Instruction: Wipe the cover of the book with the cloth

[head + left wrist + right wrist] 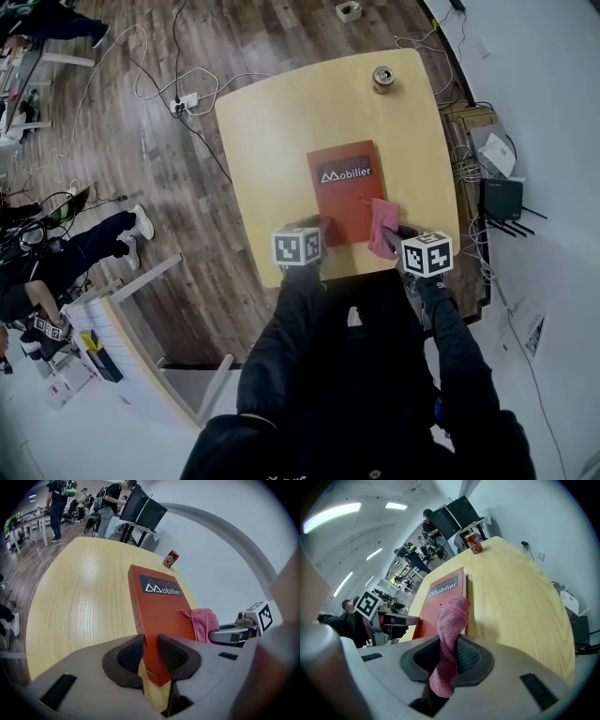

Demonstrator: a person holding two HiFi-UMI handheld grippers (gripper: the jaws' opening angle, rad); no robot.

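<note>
Left gripper [150,644] and right gripper [447,644] sit side by side, jaws clamped.

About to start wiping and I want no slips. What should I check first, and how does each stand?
The left hand-held gripper shut on the book's near corner: ok.
The right hand-held gripper shut on the cloth: ok.
The cloth over the book's right edge: ok.
The book's top free of other things: ok.
The can far from the book: ok.
The book flat on the table: cannot tell.
</note>
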